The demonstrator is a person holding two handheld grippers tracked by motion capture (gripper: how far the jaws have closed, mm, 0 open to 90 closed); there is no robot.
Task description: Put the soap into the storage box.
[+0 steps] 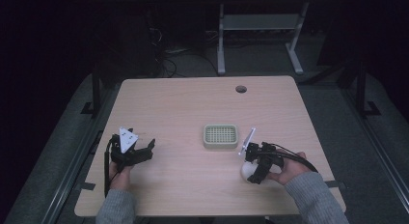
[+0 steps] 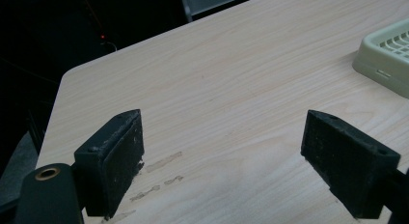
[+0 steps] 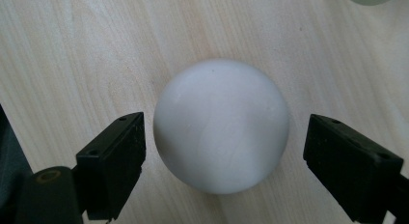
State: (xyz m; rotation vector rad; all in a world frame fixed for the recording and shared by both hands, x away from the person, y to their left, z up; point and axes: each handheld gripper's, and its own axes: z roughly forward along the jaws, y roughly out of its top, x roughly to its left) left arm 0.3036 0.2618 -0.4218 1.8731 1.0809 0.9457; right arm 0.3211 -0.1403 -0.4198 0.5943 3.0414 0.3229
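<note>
A white ball [image 3: 222, 125] rests on the wooden table [image 1: 183, 108], near its front right [image 1: 247, 171]. My right gripper [image 3: 223, 161] points down over it, open, with one jaw on each side of the ball and a small gap to each. In the high view the right gripper [image 1: 255, 170] partly covers the ball. My left gripper [image 1: 144, 151] is at the front left, held low over the table. Its jaws stand wide apart in the left gripper view [image 2: 222, 161], open, with bare wood between them.
A pale green slotted tray [image 1: 221, 136] lies near the table's middle, just behind the ball; its corner [image 2: 386, 60] is at the right in the left gripper view. A round cable hole [image 1: 240, 89] sits near the far edge. A desk frame [image 1: 260, 35] stands beyond.
</note>
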